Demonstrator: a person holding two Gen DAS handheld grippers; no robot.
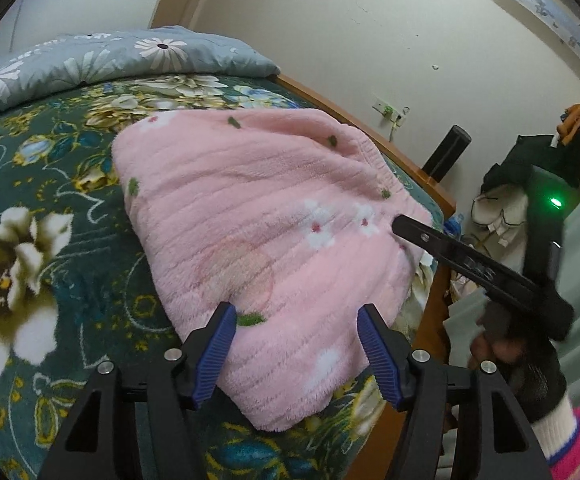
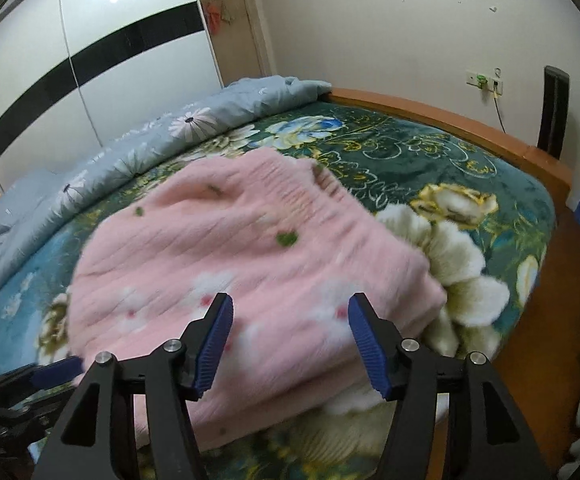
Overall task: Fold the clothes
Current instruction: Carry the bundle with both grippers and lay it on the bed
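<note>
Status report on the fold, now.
Left gripper open, empty. Right gripper open, empty. Pink fleece garment lies folded on the floral blanket, near bed edge. Nothing in the way.

Folded pink fleece garment [image 1: 266, 248] lies on green floral blanket [image 1: 50, 208]; left gripper [image 1: 296, 354] jaws apart above near edge.

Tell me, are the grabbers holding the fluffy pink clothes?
No. Both the left gripper and right gripper are open above the folded fluffy pink flowered garment, gripping nothing.
</note>
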